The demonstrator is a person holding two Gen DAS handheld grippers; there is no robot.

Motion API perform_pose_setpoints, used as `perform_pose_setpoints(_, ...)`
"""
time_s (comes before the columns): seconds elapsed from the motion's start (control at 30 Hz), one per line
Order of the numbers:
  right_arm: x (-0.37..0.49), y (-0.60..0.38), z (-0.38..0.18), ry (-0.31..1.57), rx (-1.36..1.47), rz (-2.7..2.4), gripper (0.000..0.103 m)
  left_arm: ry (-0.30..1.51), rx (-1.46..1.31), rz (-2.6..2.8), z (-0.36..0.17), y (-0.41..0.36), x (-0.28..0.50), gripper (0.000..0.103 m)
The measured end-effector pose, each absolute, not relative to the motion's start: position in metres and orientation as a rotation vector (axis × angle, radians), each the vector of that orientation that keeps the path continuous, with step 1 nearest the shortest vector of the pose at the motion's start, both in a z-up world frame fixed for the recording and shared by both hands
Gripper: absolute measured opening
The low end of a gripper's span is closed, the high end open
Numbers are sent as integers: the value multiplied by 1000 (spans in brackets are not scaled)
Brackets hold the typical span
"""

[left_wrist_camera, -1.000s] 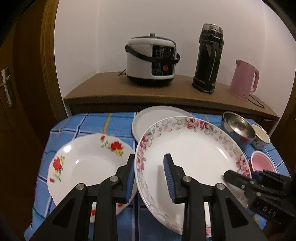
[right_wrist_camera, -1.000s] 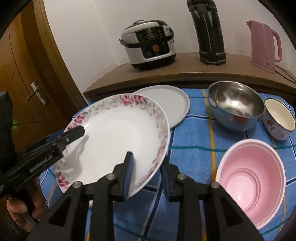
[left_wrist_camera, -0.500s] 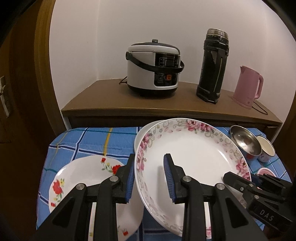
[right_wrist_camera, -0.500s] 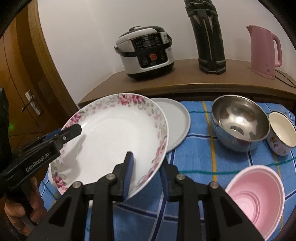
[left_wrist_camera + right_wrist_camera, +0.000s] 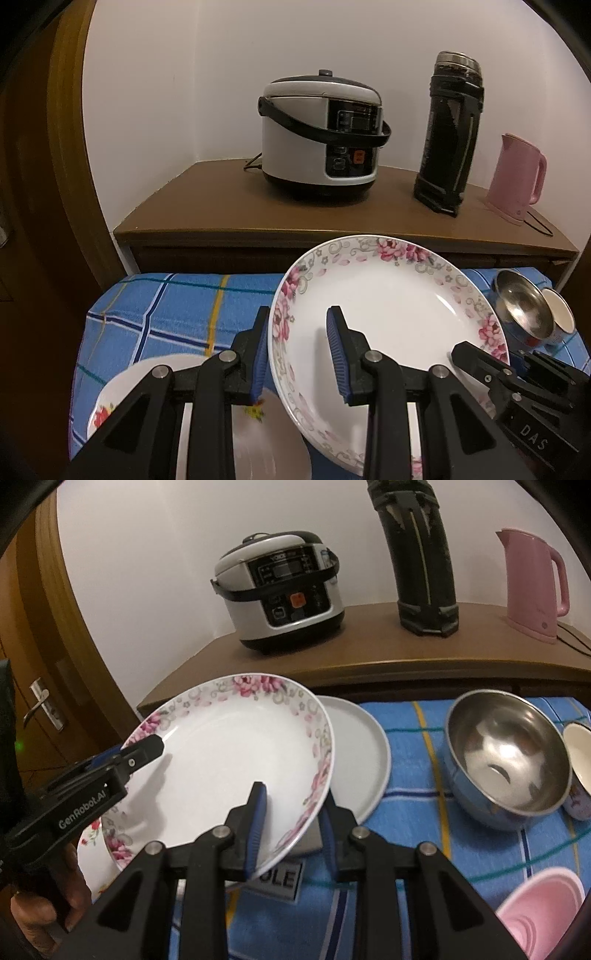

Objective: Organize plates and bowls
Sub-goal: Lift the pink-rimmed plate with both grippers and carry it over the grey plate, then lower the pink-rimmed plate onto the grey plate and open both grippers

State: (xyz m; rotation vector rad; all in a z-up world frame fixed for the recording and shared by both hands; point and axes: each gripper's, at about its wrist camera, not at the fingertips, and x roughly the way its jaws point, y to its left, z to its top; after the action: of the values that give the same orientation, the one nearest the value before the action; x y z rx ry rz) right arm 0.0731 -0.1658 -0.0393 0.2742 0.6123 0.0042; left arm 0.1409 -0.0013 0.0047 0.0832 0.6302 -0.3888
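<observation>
A pink-flowered plate (image 5: 391,314) is held tilted in the air above the table. My left gripper (image 5: 297,354) is shut on its left rim. My right gripper (image 5: 293,821) is shut on its right rim; the plate also shows in the right wrist view (image 5: 229,760). A red-flowered plate (image 5: 147,398) lies on the blue checked cloth (image 5: 170,306) below at the left. A plain grey-white plate (image 5: 356,753) lies behind the held plate. A steel bowl (image 5: 506,760), a small enamel cup (image 5: 578,760) and a pink bowl (image 5: 539,912) stand at the right.
A wooden sideboard (image 5: 221,206) behind the table carries a rice cooker (image 5: 317,136), a black thermos (image 5: 448,136) and a pink kettle (image 5: 515,177). A wooden door (image 5: 40,664) is at the left. A grey labelled object (image 5: 280,878) lies under the held plate.
Both grippers have lifted the pink-flowered plate higher off the table. The red-flowered plate and the bowls now sit lower in view.
</observation>
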Motion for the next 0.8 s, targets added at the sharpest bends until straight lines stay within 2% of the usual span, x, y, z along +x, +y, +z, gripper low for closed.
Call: perform_pose_setpoints(0.8,112,-189,-63,627,307,-88,28,741,127,-351,-28,-43,189,33)
